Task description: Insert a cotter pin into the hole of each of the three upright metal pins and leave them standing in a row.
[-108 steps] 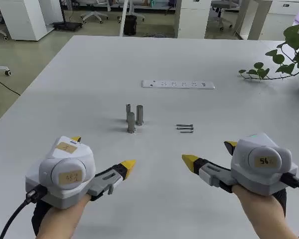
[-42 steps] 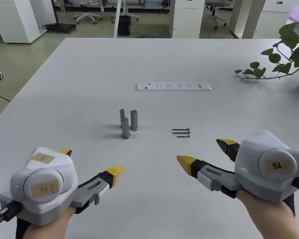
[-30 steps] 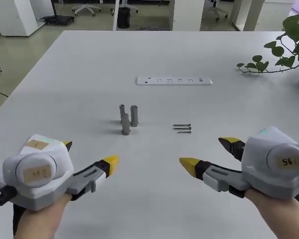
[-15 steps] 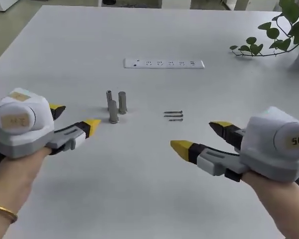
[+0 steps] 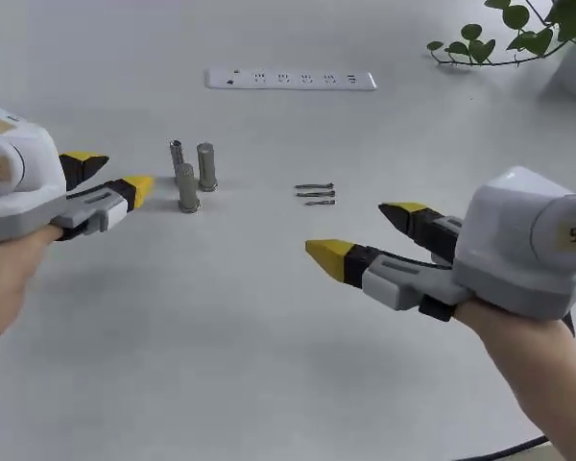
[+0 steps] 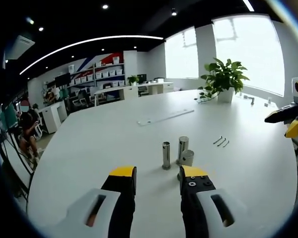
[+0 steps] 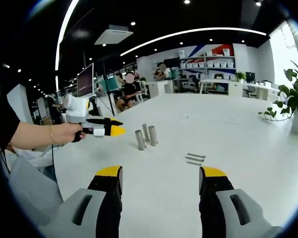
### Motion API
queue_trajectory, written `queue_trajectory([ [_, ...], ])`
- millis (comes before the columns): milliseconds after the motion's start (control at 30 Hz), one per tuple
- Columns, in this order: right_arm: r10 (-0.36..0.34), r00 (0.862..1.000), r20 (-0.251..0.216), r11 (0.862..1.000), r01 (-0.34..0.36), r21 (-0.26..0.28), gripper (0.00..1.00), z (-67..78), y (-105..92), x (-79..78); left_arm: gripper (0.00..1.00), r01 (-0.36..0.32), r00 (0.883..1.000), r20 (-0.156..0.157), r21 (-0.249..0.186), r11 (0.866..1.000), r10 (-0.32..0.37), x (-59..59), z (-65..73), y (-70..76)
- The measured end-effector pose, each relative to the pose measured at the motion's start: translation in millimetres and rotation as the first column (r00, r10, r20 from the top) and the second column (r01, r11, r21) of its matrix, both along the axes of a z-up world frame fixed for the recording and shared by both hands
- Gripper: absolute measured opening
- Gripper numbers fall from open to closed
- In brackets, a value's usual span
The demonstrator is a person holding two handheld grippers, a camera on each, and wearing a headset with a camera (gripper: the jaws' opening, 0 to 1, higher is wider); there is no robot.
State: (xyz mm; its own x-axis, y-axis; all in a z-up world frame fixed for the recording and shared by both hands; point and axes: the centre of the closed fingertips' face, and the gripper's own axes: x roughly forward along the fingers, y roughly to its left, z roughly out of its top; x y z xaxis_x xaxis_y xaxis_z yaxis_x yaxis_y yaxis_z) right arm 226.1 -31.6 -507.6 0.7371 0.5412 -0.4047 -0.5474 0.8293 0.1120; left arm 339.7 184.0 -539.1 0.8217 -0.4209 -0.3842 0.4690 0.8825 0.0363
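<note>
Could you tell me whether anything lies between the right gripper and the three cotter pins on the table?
Nothing visible does. The right gripper, jaws open, faces the cotter pins with bare table between them. The upright metal pins stand well to one side, near the left gripper.

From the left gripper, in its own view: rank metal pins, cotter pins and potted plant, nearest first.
1. Metal pins, just ahead of the left gripper.
2. Cotter pins, farther off to the right.
3. Potted plant, farthest back, on the right.
</note>
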Motion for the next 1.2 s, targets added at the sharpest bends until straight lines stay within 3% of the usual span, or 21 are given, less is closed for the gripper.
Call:
queue_trajectory([
  [133,-0.01,1.0,-0.011,0.999,0.01,-0.041,0.58,-11.5,-2.5,4.1,0.3,0.018,1.0,-0.014,0.021,1.0,-0.017,10.5,-10.6,0.4],
  [333,-0.019,1.0,-0.02,0.998,0.018,-0.052,0.57,-18.3,-3.6,7.0,0.26,0.071,0.997,-0.021,-0.015,0.997,-0.071,25.6,-19.7,-10.9],
  [467,-0.03,0.999,-0.037,0.998,0.028,-0.058,0.57,-23.7,-7.5,9.1,0.24,0.114,0.993,-0.007,-0.037,0.993,-0.114,32.7,-19.6,-21.5],
  [733,-0.062,0.996,-0.057,0.996,0.058,-0.068,0.57,-31.1,-16.4,9.6,0.19,0.197,0.98,-0.001,-0.029,0.98,-0.197,40.6,-20.3,-34.5],
  [800,-0.069,0.996,-0.061,0.995,0.065,-0.071,0.56,-32.5,-18.5,8.8,0.18,0.225,0.974,-0.007,-0.047,0.973,-0.226,40.4,-21.0,-38.8],
  [900,-0.079,0.995,-0.067,0.994,0.073,-0.076,0.56,-34.5,-21.1,7.4,0.17,0.237,0.971,-0.015,-0.029,0.971,-0.238,43.9,-24.4,-39.3],
  [1067,-0.09,0.993,-0.076,0.993,0.084,-0.08,0.55,-36.2,-21.9,6.9,0.16,0.271,0.963,0.0,-0.058,0.961,-0.271,49.1,-21.0,-46.5],
  [1200,-0.106,0.992,-0.069,0.993,0.101,-0.068,0.54,-32.4,-18.1,12.3,0.09,0.294,0.956,0.007,-0.061,0.954,-0.294,52.1,-19.1,-53.2],
])
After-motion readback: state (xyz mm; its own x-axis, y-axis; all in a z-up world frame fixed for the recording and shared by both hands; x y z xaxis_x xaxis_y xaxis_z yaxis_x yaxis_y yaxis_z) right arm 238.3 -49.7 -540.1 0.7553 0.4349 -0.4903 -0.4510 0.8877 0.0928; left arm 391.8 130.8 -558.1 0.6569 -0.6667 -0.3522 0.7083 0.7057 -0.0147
